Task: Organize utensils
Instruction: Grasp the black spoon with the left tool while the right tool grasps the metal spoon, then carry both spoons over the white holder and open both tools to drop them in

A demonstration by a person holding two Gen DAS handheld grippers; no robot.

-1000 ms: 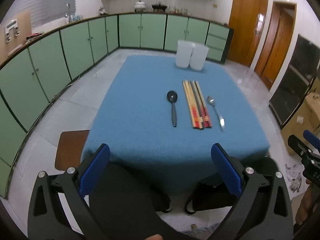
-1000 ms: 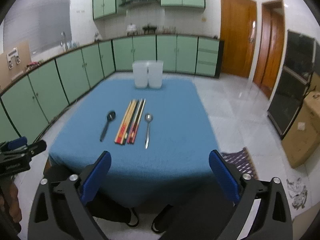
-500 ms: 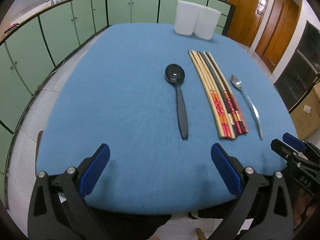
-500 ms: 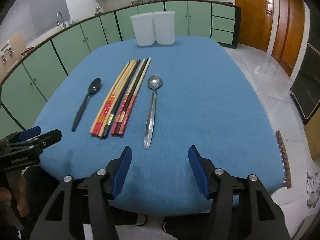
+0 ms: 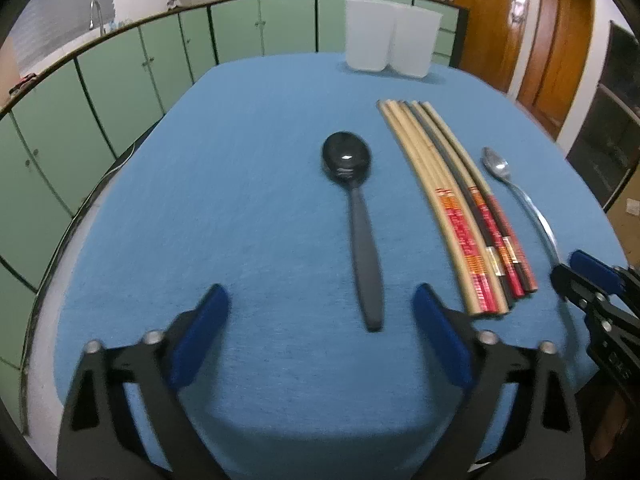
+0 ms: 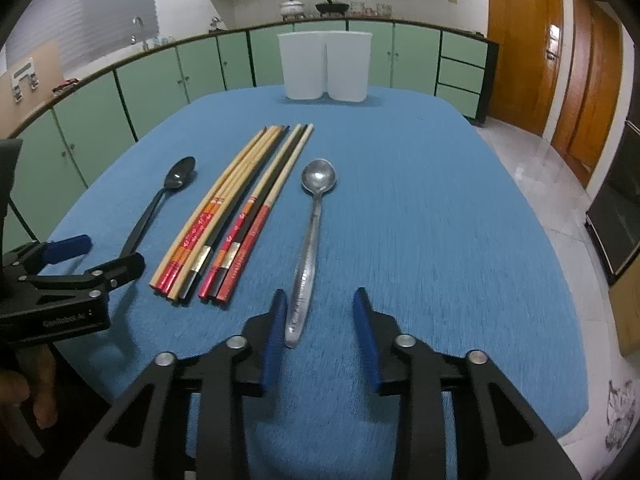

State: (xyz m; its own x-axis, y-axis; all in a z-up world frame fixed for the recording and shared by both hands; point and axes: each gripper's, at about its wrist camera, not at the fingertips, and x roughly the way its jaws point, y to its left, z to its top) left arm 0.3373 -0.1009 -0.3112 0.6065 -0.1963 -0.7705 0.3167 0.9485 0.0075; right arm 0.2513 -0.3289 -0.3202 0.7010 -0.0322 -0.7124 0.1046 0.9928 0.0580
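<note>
We see the blue table (image 5: 240, 208) with 2 white containers (image 6: 324, 66) at its far edge. Chopsticks (image 6: 236, 216) lie between the black spoon (image 5: 356, 216) and the steel spoon (image 6: 312, 236). Our left hand-held gripper (image 5: 320, 312), closing, is unclenched near the black handle; our right hand-held gripper (image 6: 318, 320), closing, brackets the steel handle ungripped.

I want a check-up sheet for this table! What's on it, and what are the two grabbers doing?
Surface: blue tablecloth, flat.
Job's things: black spoon, chopsticks in a row, silver spoon, two white cups at the far edge.
Clutter: nothing seen.
Grippers: left gripper open near the black spoon's handle; right gripper has been closing, silver spoon's handle end between its fingers, not pinched.
Cables: nothing seen.
Surroundings: green cabinets, wooden doors.
</note>
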